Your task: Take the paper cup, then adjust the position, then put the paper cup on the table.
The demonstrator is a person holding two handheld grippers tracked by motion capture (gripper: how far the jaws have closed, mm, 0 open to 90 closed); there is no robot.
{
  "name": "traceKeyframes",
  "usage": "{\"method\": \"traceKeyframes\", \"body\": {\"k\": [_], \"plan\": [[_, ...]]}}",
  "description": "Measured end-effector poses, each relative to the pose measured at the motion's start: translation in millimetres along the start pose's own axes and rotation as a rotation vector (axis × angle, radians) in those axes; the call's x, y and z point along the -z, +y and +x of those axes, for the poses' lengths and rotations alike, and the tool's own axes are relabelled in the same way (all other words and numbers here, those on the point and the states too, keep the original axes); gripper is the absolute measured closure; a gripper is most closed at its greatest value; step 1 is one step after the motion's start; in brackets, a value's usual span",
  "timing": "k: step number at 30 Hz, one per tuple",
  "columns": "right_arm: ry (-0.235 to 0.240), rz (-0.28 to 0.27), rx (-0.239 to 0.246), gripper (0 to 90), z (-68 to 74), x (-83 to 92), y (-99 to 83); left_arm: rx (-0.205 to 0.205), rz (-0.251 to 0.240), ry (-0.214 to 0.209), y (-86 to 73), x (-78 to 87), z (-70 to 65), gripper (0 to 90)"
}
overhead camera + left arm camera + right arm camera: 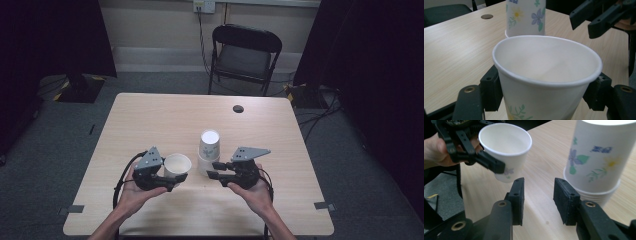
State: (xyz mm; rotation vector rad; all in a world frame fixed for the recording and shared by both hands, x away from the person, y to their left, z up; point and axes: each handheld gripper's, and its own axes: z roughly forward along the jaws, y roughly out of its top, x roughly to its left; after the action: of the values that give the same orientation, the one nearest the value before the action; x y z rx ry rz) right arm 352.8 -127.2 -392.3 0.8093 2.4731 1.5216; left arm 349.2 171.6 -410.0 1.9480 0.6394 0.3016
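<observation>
Nearest the person, 2 hands come in over the near edge of the pale wood-grain table (150,120), each bearing a black two-jaw gripper. The left gripper (176,181) is clenched on a single white paper cup with a flower print (177,165): in the left gripper view its 2 pads press on the cup's wall from either side, below the rim, with the cup (547,82) upright and mouth up. In the right gripper view this cup (506,150) hangs above the table surface, clear of it.

The right gripper (214,170) stands released, its pads (517,195) apart with bare table between them and nothing held. It sits just beside the foot of a stack of white flower-printed paper cups turned mouth down (209,150), near it but not touching, as the right gripper view shows (599,162).

The stack stands on the table between the 2 grippers and slightly beyond them. Farther off, a small dark round hole (238,108) lies near the far edge. Beyond the table stands a black folding chair (245,55).
</observation>
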Motion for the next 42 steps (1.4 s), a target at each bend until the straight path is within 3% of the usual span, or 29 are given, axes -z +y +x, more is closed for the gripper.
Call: {"method": "traceKeyframes", "body": {"k": [10,16,17,20,30,35,42], "plan": [[-0.05,-0.013,-0.011,53.6,-6.9,13.8,-14.7,0.074,-0.037,0.047,0.7,12.4,18.1,30.7],[-0.058,-0.017,-0.029,52.9,-11.9,17.3,-24.1,0.074,-0.041,0.067,1.4,17.2,22.8,30.9],[-0.059,-0.017,-0.029,52.7,-12.5,17.7,-25.3,0.059,-0.036,0.078,2.5,18.3,23.3,30.9],[-0.074,-0.012,-0.031,51.9,-14.2,20.2,-28.5,0.07,-0.038,0.093,3.0,19.3,28.5,31.0],[-0.114,0.013,-0.04,49.2,-24.1,28.9,-43.0,0.113,-0.031,0.16,-3.8,17.7,50.8,31.2],[-0.13,0.019,-0.049,47.7,-29.0,33.3,-49.8,0.106,-0.009,0.181,-7.2,11.7,59.5,30.9],[-0.187,0.037,-0.076,39.4,-42.2,39.7,-64.3,0.146,0.003,0.216,-13.5,1.0,74.9,31.2]]}}
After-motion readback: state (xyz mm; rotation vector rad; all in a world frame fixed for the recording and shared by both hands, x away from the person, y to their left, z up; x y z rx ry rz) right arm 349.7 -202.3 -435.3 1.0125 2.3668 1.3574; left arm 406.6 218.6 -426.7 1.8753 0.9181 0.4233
